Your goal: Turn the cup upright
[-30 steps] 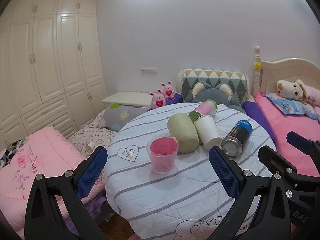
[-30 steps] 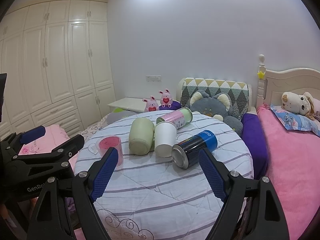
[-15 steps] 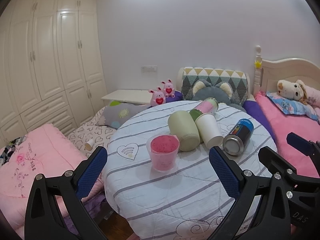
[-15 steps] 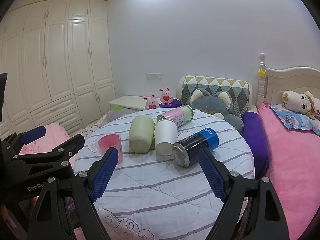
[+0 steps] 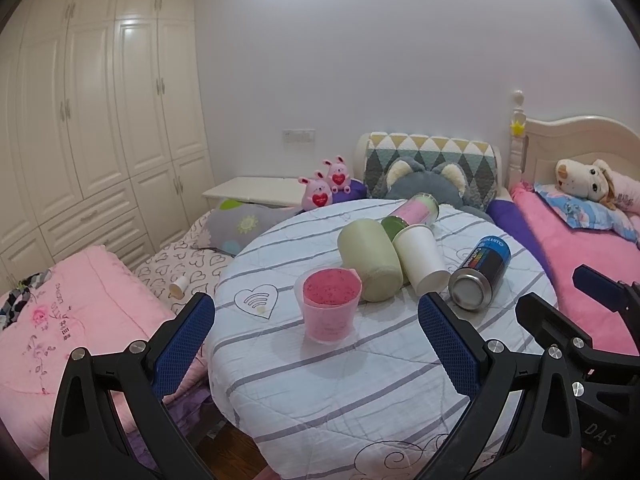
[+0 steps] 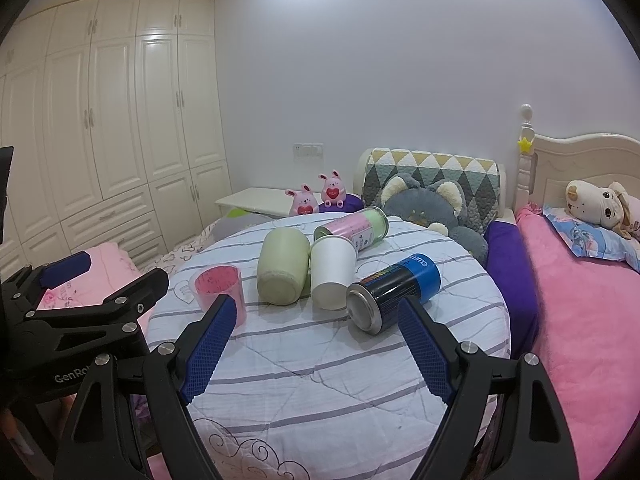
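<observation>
On the round striped table a pink cup stands upright. Behind it a pale green cup, a white paper cup, a pink-and-green can and a blue-black can lie on their sides. My left gripper is open and empty, just in front of the pink cup. My right gripper is open and empty, in front of the white cup, green cup and blue can. The left gripper's body shows at the right wrist view's left, near the pink cup.
A pink bed with a plush dog lies right of the table. A grey cat plush and patterned cushion sit behind it. Pink bedding and a heart-print mattress lie left, below white wardrobes.
Both views have shifted slightly; the table and its objects sit a little lower and closer. Nothing on the table has moved. Both grippers stay open.
</observation>
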A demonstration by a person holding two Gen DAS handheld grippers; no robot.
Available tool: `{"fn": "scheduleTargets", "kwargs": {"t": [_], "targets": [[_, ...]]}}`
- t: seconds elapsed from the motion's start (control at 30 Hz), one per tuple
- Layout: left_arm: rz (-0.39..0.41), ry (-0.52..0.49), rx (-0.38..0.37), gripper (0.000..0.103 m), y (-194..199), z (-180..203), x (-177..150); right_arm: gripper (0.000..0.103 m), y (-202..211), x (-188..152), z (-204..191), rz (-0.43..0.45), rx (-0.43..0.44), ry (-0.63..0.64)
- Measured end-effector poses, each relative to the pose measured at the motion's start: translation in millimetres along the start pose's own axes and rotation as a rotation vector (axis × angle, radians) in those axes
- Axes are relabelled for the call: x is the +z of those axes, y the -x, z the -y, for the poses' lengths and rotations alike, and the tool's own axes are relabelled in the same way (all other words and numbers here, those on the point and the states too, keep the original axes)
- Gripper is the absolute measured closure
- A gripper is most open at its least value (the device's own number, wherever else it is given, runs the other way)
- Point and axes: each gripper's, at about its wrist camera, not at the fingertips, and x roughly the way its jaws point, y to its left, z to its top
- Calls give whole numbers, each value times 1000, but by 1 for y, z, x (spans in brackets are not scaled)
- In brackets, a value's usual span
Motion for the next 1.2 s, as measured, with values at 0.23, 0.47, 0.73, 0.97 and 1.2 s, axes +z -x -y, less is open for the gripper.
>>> {"fn": "scheduleTargets", "kwargs": {"t": [0.23, 0.47, 0.73, 0.97, 1.2], "targets": [[0, -9, 5, 0, -4, 3, -2, 19, 0, 0, 1, 0, 1, -2], [52, -10, 21, 0, 0, 4, -4, 19, -1, 0, 0, 0, -1, -1], [48, -9, 26, 0, -3, 3, -4, 19, -1, 0, 0, -8, -8, 3], [56, -24, 46, 0, -2, 3, -4, 19, -4, 0, -1, -12, -10, -1], [45, -21, 49, 0, -6, 1, -2, 19, -8, 1, -1, -13, -8, 3]]}}
